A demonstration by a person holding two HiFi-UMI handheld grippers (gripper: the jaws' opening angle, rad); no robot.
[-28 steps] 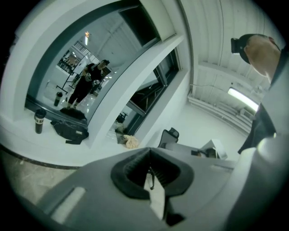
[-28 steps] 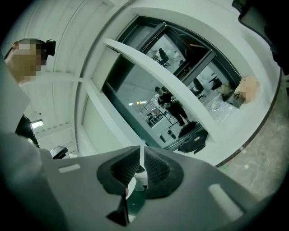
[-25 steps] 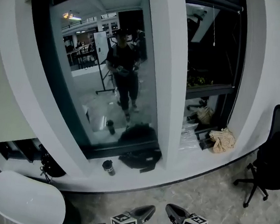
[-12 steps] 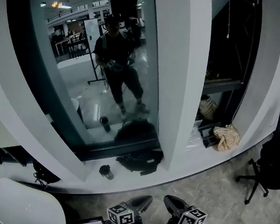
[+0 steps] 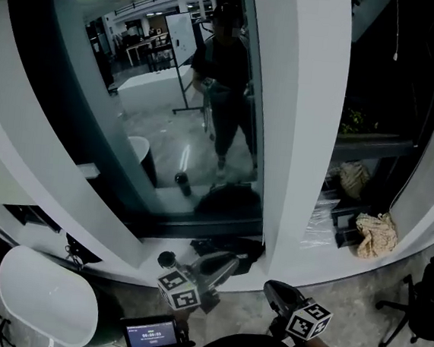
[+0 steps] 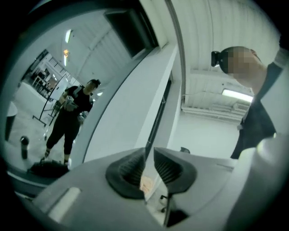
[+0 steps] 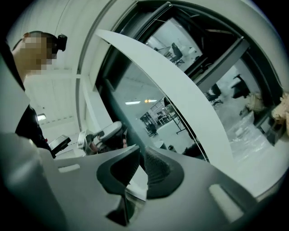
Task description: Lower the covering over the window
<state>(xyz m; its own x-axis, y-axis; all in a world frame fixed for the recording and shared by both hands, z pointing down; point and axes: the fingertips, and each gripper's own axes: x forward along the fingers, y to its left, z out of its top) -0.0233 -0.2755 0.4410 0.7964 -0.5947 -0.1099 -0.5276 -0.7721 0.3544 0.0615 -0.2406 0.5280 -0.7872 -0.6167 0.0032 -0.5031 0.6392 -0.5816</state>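
Note:
A tall window pane (image 5: 168, 126) reflects a person and a lit room; no covering shows across the glass. A second, dark window (image 5: 376, 108) lies right of a white pillar (image 5: 304, 139), and a thin pull cord (image 5: 396, 34) hangs in front of it. My left gripper (image 5: 222, 265) is raised toward the sill below the tall pane. Its jaws are opening, with a narrow gap and nothing between them (image 6: 149, 155). My right gripper (image 5: 282, 293) stays low at the bottom of the head view. In the right gripper view it (image 7: 141, 158) looks shut and empty.
A black bag (image 5: 225, 246) and a dark cup (image 5: 166, 259) sit on the sill. A beige cloth (image 5: 377, 234) lies under the right window. An office chair (image 5: 426, 303) stands at right, a white rounded table (image 5: 44, 301) at lower left.
The head view has swung left along the window. My left gripper has risen from the bottom edge toward the sill. The right gripper has barely moved.

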